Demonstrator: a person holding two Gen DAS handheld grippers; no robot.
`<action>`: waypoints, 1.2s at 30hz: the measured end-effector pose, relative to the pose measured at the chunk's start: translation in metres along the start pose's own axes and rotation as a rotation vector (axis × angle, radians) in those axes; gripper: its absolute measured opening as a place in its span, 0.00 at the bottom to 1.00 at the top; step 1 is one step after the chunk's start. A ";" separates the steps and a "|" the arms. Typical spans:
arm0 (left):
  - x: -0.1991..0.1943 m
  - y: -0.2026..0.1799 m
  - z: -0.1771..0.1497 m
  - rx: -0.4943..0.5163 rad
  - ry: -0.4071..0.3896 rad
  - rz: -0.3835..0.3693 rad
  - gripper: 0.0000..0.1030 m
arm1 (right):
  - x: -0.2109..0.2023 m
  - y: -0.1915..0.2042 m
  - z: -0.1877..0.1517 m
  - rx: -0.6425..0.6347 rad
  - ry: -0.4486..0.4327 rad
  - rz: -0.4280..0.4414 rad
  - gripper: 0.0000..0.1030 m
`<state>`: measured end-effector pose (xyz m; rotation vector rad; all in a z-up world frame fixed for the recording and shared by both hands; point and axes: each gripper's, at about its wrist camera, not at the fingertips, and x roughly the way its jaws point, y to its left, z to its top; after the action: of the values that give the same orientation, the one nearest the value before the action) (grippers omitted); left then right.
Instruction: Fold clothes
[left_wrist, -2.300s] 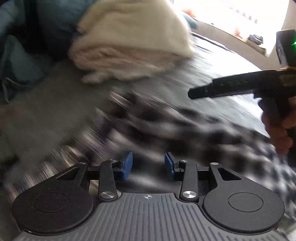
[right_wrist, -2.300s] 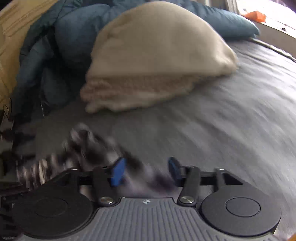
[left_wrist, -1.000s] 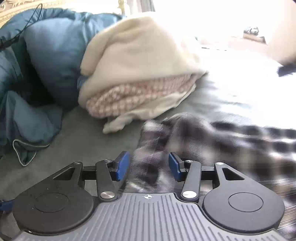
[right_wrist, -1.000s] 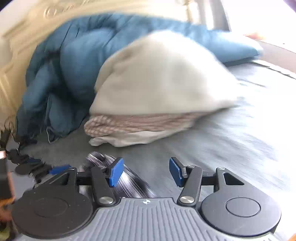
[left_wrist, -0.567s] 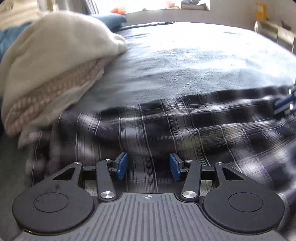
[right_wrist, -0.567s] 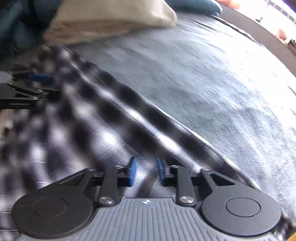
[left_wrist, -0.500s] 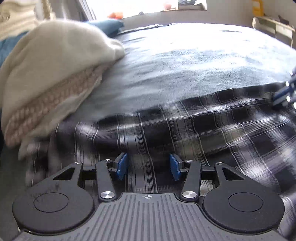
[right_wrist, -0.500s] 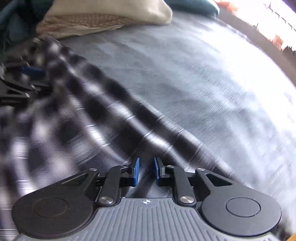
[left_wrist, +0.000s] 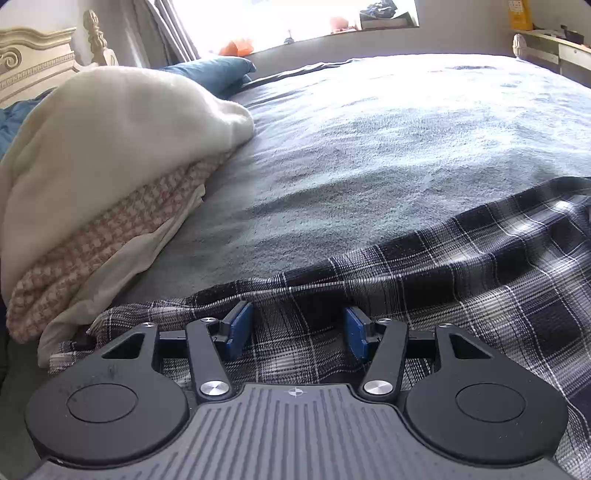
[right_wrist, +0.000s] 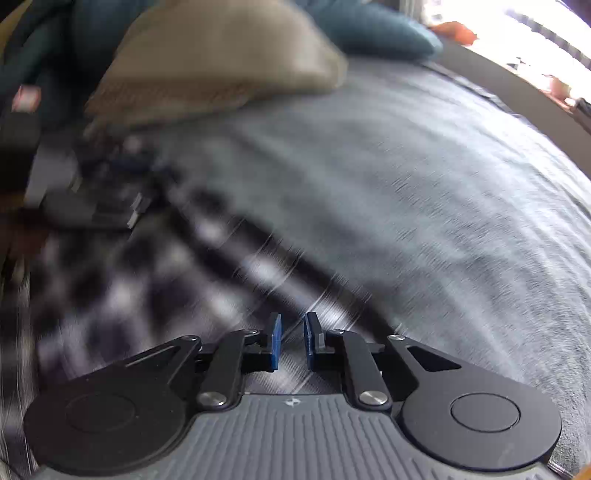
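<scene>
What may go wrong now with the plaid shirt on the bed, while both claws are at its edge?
1. The left claw stands open over the plaid shirt, so a pull by the right claw, which has just closed on the cloth, may drag that side askew.
2. The shirt's left corner lies against the cream blanket pile; it may catch there.

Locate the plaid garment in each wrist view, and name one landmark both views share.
Left wrist: the plaid garment spreads over the lower half and right side, running under the open left gripper.
Right wrist: blurred, it fills the lower left, its edge between the pads of the right gripper.
Shared landmark: the cream blanket pile, upper left in both.
</scene>
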<state>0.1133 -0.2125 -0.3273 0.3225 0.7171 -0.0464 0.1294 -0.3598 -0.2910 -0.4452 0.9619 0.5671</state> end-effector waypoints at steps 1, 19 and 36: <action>0.002 -0.001 0.001 0.002 -0.002 0.003 0.52 | 0.011 -0.002 -0.002 -0.009 0.014 -0.022 0.12; 0.015 -0.008 0.010 0.102 -0.066 0.058 0.53 | 0.025 -0.024 -0.009 0.044 -0.013 -0.088 0.02; -0.052 -0.019 -0.006 0.008 0.084 0.037 0.52 | -0.012 -0.161 -0.104 0.563 -0.114 -0.378 0.06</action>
<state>0.0675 -0.2324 -0.3025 0.3466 0.7940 -0.0008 0.1586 -0.5478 -0.3161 -0.0789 0.8553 -0.0306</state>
